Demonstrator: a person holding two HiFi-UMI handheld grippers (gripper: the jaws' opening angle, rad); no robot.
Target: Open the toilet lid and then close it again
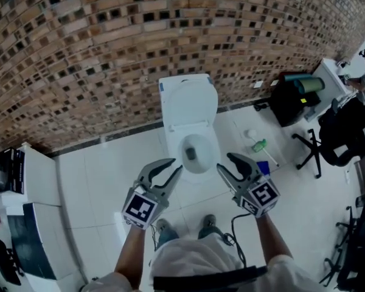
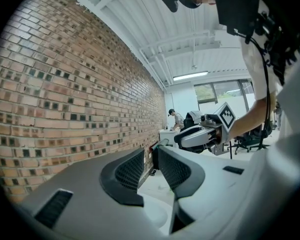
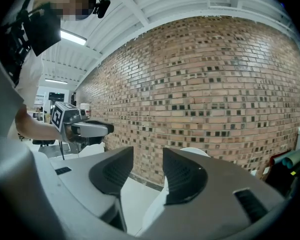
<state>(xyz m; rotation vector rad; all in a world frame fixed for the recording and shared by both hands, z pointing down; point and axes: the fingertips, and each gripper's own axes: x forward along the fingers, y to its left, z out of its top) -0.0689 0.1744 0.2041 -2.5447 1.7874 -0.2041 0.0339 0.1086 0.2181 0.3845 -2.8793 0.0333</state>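
The toilet lid (image 1: 188, 102) stands raised against the brick wall (image 1: 97, 41), with the bowl (image 1: 196, 152) open below it. I hold both tools level in front of the bowl, short of the lid and not touching it. My left tool (image 1: 175, 165) is at the bowl's left edge, its jaws only narrowly parted with nothing between them. My right tool (image 1: 224, 161) is at the bowl's right edge, its jaws spread wider and also empty.
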